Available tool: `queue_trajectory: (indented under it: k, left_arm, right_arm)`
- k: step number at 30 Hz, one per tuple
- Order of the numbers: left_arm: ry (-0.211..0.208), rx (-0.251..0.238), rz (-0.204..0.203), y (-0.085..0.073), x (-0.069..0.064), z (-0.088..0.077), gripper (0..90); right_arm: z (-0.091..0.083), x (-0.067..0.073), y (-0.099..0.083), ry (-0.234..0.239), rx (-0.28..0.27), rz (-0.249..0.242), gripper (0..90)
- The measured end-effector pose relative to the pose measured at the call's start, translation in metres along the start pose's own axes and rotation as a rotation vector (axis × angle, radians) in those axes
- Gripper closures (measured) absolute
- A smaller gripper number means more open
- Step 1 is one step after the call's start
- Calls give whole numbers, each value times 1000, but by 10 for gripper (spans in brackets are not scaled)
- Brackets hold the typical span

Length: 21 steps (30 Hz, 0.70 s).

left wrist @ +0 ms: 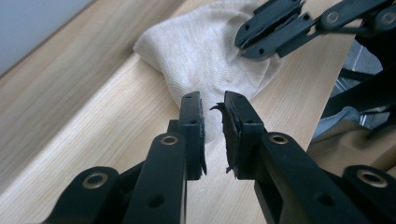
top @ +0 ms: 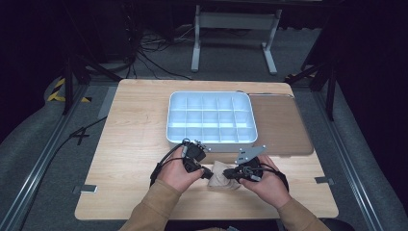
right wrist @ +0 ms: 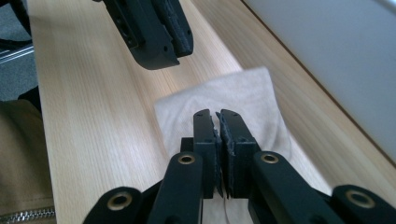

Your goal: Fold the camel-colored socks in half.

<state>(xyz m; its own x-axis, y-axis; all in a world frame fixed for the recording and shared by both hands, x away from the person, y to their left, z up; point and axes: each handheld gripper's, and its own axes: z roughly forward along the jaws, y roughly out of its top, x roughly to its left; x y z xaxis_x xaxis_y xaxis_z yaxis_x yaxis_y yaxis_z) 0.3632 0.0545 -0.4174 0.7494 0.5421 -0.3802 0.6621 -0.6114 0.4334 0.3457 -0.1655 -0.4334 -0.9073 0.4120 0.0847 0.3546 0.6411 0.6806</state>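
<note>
A small beige cloth (top: pixel 222 178) lies bunched on the wooden table near its front edge, between my two grippers. My left gripper (top: pixel 208 172) comes at it from the left. In the left gripper view its jaws (left wrist: pixel 213 105) stand a narrow gap apart, with the near corner of the cloth (left wrist: pixel 205 51) lying between them and the pads not pressing on it. My right gripper (top: pixel 228 173) comes from the right. In the right gripper view its jaws (right wrist: pixel 215 116) are pressed together on a fold of the cloth (right wrist: pixel 247 93), which spreads out under and beyond them.
A white tray (top: pixel 169 130) divided into several empty compartments stands just behind the hands. A brown mat (top: pixel 284 125) lies to its right. Bare wood stretches to the left of the tray. The table's front edge is close beneath the forearms.
</note>
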Motion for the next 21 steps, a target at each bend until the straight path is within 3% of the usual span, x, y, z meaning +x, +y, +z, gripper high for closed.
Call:
queue_trajectory:
  k: [4, 11, 18, 21]
  left_arm:
    - [-13, 10, 27, 5, -1, 7, 786]
    - [-36, -37, 113, 15, -6, 20, 788]
    - [-17, 80, 123, 18, -5, 45, 811]
    - [-26, 101, 104, 18, -4, 48, 815]
  right_arm:
    - [-1, -3, -7, -9, 30, 15, 856]
    - [-4, -6, -18, -21, 38, 42, 828]
    - [-4, -11, -28, -24, 57, 64, 823]
    - [-3, -15, -34, -22, 70, 76, 816]
